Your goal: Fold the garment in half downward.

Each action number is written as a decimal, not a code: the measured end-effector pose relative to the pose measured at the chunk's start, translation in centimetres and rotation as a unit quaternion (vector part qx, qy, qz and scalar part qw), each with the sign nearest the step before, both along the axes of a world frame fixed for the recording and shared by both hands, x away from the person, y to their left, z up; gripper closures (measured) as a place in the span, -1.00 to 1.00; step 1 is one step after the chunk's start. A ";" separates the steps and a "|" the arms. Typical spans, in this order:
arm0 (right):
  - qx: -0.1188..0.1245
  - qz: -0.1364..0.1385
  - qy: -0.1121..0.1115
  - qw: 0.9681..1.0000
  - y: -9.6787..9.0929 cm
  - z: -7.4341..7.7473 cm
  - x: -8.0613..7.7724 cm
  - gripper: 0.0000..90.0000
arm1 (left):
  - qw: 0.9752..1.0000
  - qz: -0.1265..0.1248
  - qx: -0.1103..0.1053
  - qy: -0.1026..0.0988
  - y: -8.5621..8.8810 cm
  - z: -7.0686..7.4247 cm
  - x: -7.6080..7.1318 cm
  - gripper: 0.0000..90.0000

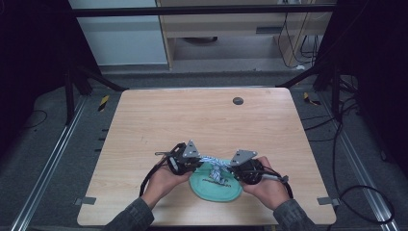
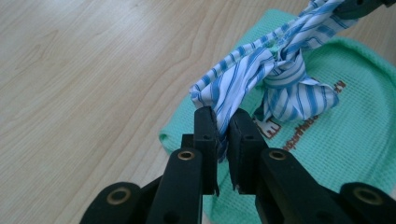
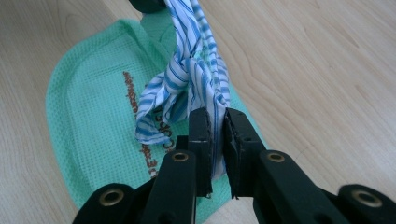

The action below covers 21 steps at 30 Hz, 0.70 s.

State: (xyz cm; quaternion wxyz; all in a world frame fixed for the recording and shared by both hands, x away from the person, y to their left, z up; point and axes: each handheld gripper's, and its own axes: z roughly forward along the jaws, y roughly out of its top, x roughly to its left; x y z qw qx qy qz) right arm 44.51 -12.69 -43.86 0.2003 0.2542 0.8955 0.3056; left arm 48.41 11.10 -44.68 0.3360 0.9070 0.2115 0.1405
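A blue-and-white striped cloth strip [image 1: 214, 163] is stretched between my two grippers, with a knot [image 2: 285, 70] near its middle. It hangs just above a mint-green waffle cloth [image 1: 214, 185] that lies flat near the table's front edge and carries brown lettering [image 3: 156, 135]. My left gripper [image 1: 192, 161] is shut on one end of the striped strip [image 2: 222, 109]. The right gripper [image 1: 233, 166] is shut on the other end of the strip [image 3: 205, 79]. A loose tail [image 3: 149, 112] droops from the knot onto the green cloth [image 3: 88, 121].
The wooden table [image 1: 192, 115] has a small dark round disc [image 1: 237, 100] near its far edge. Cables trail from both grippers toward the person's forearms. Dark floor and metal frame rails surround the table.
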 end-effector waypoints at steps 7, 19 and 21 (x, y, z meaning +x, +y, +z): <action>0.005 -0.003 0.005 1.000 -0.2 -0.8 -0.3 0.79 | 1.000 -0.007 0.002 0.002 0.2 -0.1 -1.2 0.84; 0.008 0.000 0.010 1.000 -0.1 -1.4 -1.1 0.82 | 1.000 -0.014 -0.002 0.008 0.8 -0.8 -2.3 0.88; 0.007 0.003 0.009 1.000 0.0 -1.3 -1.2 0.85 | 1.000 -0.015 0.000 0.007 0.8 -0.8 -2.4 0.89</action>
